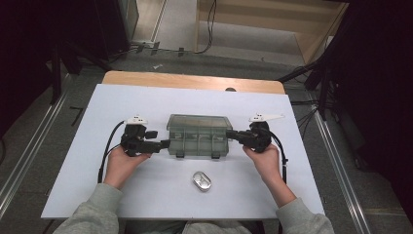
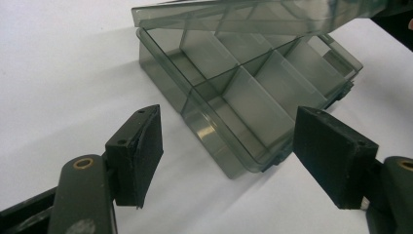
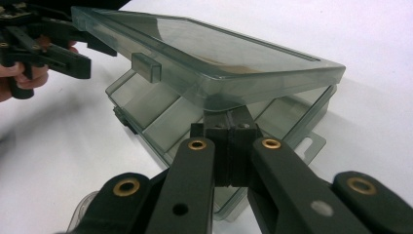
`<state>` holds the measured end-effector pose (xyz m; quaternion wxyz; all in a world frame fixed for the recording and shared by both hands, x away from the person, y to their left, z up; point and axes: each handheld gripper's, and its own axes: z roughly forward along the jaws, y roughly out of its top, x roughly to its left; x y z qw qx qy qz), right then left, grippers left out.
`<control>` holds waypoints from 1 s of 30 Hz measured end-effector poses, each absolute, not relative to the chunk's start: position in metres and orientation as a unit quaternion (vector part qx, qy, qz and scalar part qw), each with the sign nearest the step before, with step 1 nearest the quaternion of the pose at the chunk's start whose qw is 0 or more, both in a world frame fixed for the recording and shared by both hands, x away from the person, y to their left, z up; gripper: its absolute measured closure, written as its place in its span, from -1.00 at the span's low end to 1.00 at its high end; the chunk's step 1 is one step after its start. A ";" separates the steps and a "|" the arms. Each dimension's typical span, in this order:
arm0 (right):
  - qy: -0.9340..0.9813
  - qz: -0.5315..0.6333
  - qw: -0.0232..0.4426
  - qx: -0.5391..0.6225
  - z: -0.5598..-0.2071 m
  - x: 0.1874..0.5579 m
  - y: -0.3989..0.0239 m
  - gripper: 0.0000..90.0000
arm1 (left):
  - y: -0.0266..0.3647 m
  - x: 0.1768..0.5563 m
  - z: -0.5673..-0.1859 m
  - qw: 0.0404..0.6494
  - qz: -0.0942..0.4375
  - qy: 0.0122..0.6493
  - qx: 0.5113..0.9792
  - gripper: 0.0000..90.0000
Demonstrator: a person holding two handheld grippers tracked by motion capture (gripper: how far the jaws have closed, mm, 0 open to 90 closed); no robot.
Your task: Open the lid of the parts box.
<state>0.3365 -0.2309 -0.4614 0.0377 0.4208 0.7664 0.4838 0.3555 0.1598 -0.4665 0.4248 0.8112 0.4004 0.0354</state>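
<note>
Right tool (image 3: 229, 127) clamped tight, tips wedged under the lid (image 3: 209, 58) at the right end of the compartment box (image 1: 198, 136), propping it ajar. Left tool (image 1: 163, 145) spread wide, holding nothing, just beside the box's left end, near corner between the pads (image 2: 141, 156). Box mid-worktop (image 1: 87, 146), long axis running from one tool to the other. Small metal tin (image 1: 201, 181) nearer the worktop's front edge, well clear. Probably next: left tool steadying the base.

Open table (image 1: 122, 105) around box (image 1: 197, 134)
</note>
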 end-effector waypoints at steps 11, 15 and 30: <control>0.766 0.486 0.036 0.419 -0.461 0.338 -0.229 0.95 | 0.155 0.376 -0.470 0.421 0.037 0.405 0.811 -0.38; 0.765 0.487 0.036 0.420 -0.461 0.338 -0.229 0.95 | 0.155 0.379 -0.470 0.424 0.042 0.404 0.810 -0.33; 0.764 0.490 0.037 0.419 -0.460 0.339 -0.230 0.95 | 0.143 0.402 -0.467 0.437 0.058 0.392 0.807 -0.03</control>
